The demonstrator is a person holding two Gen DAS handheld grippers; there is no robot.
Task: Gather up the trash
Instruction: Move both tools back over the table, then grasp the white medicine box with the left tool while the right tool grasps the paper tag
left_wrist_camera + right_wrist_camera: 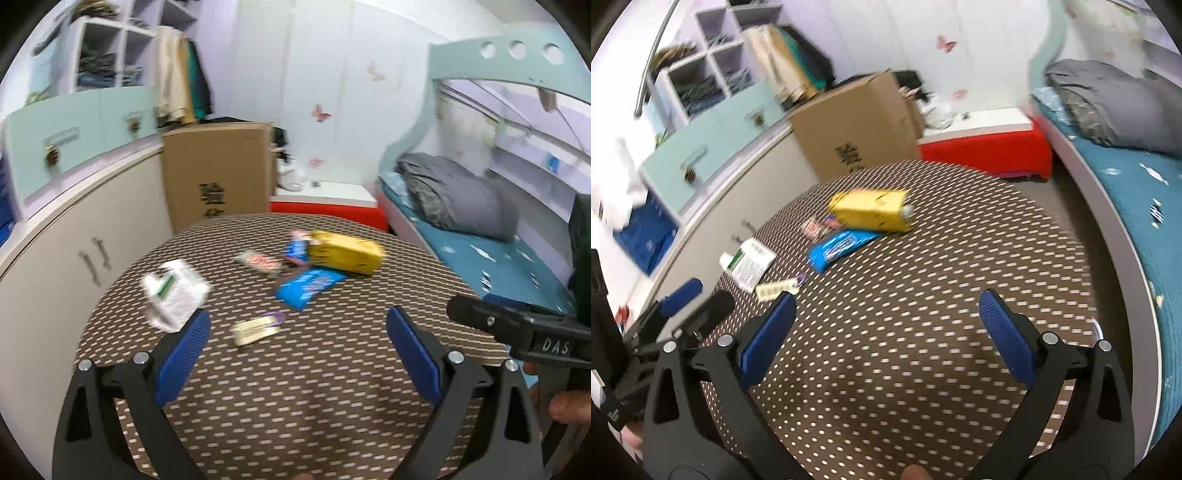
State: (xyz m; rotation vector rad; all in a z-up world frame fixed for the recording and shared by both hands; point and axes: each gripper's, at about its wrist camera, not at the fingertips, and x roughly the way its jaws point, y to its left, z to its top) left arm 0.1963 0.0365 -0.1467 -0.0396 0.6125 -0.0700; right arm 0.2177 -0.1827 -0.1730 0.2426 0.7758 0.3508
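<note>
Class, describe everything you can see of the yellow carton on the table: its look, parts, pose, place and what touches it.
The yellow carton is a box-shaped drink pack, seemingly coated card, with blurred dark markings and a pale cap at one end. It lies on its side on the brown dotted table, toward the far side. Its lower edge appears to meet the blue wrapper; small wrappers lie beside it. Neither gripper touches it.
</note>
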